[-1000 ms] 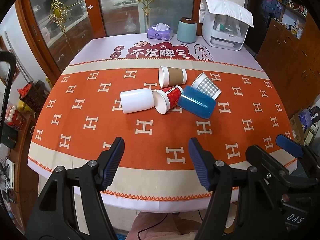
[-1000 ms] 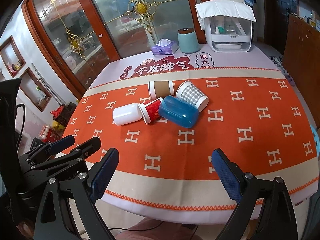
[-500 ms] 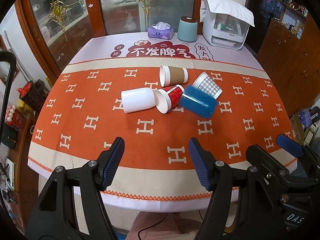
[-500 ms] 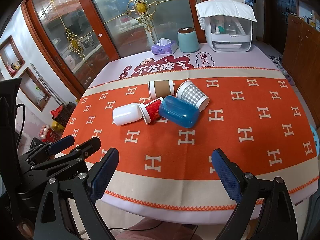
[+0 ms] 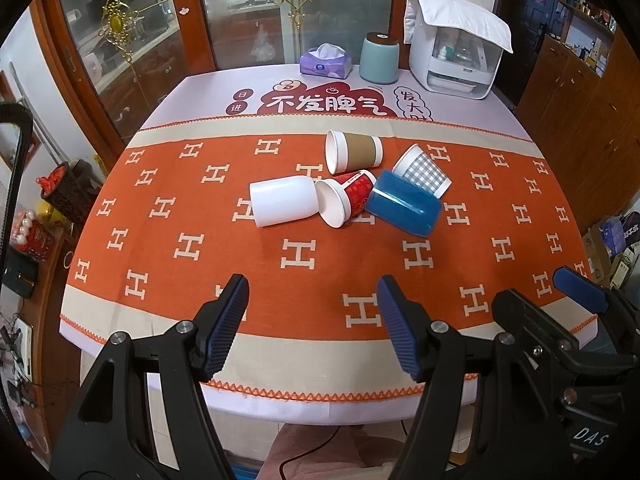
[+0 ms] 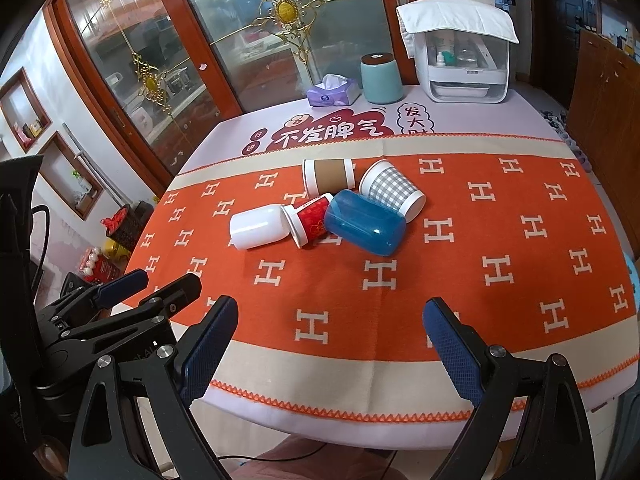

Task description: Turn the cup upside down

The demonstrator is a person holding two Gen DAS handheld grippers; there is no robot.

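Cups point(image 5: 344, 190) lie unmoved, all on their sides, clustered mid-table point(image 5: 304, 264). Left gripper point(image 5: 312, 300) and right gripper point(image 6: 330, 320) both still gape, holding nothing.

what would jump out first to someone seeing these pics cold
A huddle of five cups lying on their sides mid-table: white cup, red cup, blue cup, brown cup and checked cup. Under them, the loud orange cloth; at the near edge both grippers, left and right, hang open.

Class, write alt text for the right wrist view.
Five cups lie tipped in a cluster on an orange H-patterned tablecloth: white, red, brown-sleeved, checked and blue. The open right gripper hovers empty at the near edge.
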